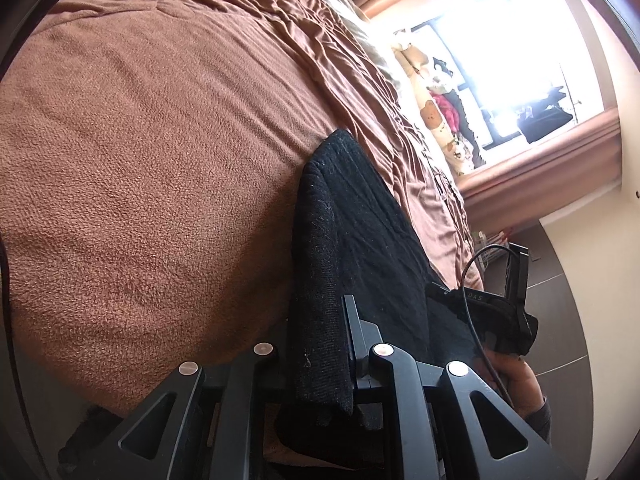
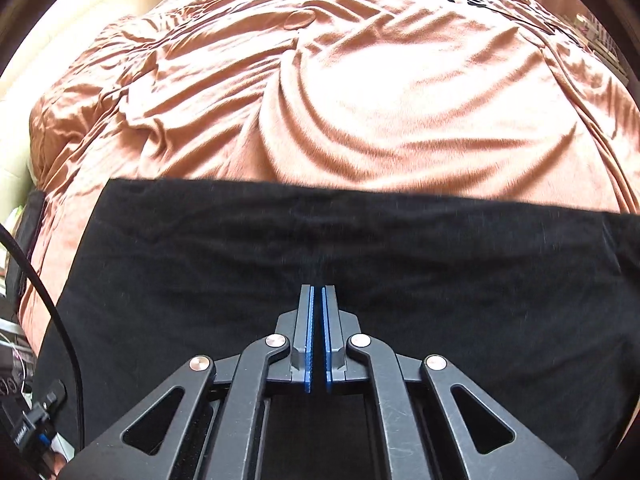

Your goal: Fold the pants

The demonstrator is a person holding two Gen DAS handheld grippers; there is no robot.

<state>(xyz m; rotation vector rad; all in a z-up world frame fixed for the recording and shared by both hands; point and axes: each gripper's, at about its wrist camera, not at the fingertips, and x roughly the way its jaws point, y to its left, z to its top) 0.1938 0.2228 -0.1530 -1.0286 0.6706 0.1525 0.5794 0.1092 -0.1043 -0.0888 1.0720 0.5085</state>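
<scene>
Black pants [image 2: 340, 272] on brown bed cover, spread as broad dark panel with straight far edge. One ribbed, lint-flecked edge [image 1: 324, 344] lifted off bed, bunched in thick fold; rest trails away flat.

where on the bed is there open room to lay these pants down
Open room: the brown blanket left of the black pants, and the wrinkled bedspread beyond the pants' far edge. Crowded: the windowsill clutter and around the left hand-held gripper.
</scene>
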